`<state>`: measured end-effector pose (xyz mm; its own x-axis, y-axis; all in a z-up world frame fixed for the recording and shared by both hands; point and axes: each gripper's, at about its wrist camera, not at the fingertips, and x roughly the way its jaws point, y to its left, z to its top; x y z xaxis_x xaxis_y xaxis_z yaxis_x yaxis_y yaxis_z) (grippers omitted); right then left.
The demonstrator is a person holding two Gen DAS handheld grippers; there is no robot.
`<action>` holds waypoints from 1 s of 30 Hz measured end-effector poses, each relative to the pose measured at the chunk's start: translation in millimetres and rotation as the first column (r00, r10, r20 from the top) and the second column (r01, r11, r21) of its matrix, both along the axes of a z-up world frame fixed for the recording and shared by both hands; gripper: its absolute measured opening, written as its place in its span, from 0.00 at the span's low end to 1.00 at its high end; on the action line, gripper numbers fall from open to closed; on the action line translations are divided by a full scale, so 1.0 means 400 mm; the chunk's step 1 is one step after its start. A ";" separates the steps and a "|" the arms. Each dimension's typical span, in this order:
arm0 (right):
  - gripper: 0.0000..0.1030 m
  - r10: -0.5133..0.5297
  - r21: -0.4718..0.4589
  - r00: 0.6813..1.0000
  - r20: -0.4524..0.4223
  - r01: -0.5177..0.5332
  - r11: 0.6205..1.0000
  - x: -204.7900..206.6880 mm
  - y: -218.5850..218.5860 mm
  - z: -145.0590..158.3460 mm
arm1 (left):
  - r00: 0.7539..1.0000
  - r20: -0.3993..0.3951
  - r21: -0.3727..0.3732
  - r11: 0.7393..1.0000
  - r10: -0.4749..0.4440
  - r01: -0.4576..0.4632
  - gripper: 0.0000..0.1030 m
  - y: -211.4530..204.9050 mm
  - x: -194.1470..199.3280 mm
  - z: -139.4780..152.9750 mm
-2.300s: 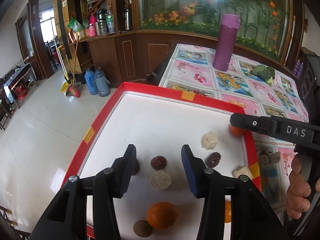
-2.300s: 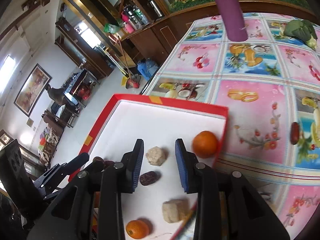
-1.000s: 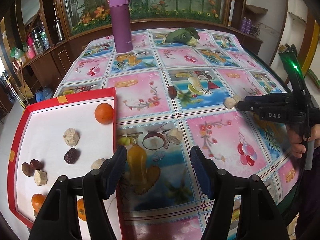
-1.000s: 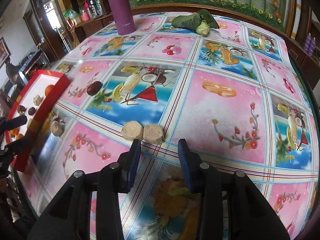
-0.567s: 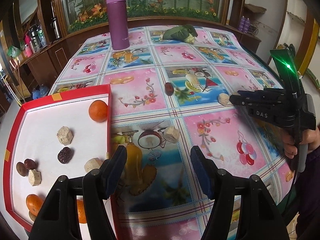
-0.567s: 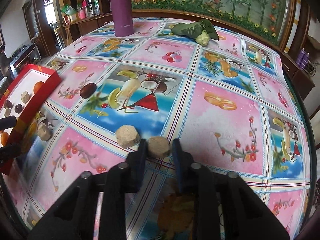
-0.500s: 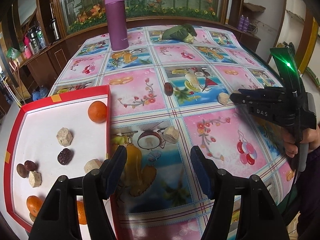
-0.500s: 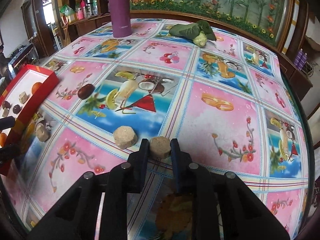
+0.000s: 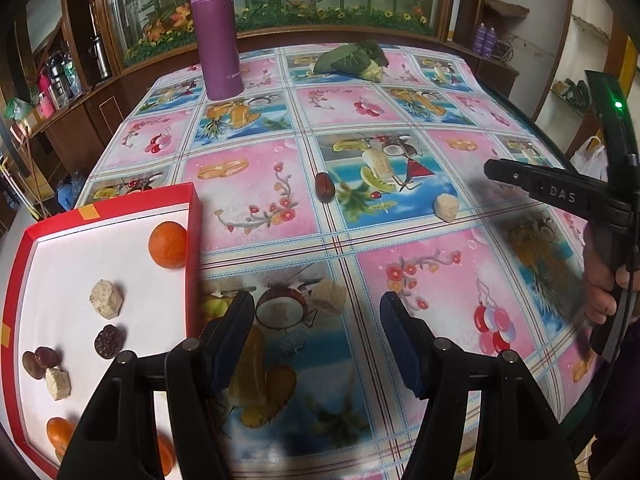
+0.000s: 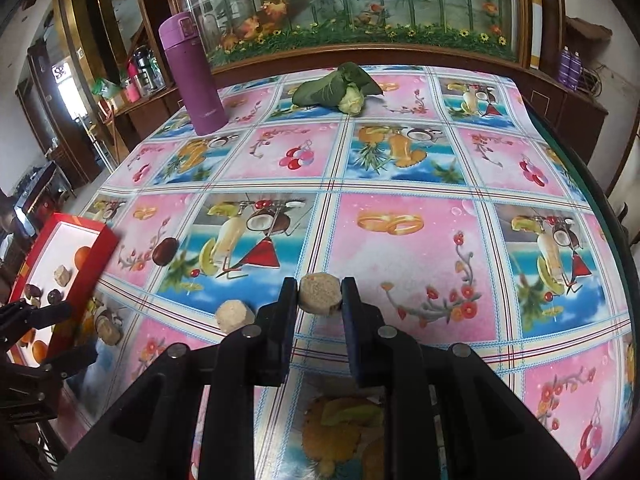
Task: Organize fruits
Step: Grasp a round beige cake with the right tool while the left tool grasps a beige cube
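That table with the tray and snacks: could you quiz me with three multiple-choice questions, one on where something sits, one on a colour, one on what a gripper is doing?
1. Where is the purple flask?
A. In the red tray
B. Standing at the table's far side
C. In a gripper

2. What colour is the tray's rim?
A. Red
B. Green
C. Black

3. What is the right gripper doing?
A. Hanging open
B. Gripping an orange
C. Gripping a beige hexagonal block

Answers: 1 B, it stands upright beyond the fruit; 2 A, the border is red; 3 C, both fingers press the block's sides.
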<state>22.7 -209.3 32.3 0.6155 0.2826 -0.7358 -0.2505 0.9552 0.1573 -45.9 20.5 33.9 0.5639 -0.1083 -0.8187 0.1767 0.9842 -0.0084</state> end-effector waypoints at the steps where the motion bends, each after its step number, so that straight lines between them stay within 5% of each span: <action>1: 0.23 0.002 0.000 1.000 0.001 -0.002 1.000 0.000 0.002 0.001 | 1.000 -0.005 0.000 1.000 0.001 -0.001 0.55 0.000 0.004 -0.004; 14: 0.23 0.010 0.003 1.000 0.002 -0.010 1.000 -0.006 0.007 -0.001 | 0.998 -0.059 -0.033 0.999 -0.018 0.016 0.22 -0.011 0.030 -0.050; 30: 0.23 -0.044 0.036 0.999 0.032 0.043 0.998 0.000 -0.024 0.007 | 1.000 0.007 -0.091 0.996 -0.014 0.015 0.20 0.002 -0.008 0.000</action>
<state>22.8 -218.8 35.2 0.6515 0.2802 -0.7051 -0.2144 0.9594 0.1832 -49.1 21.5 33.9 0.5665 -0.1904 -0.8017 0.1914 0.9767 -0.0967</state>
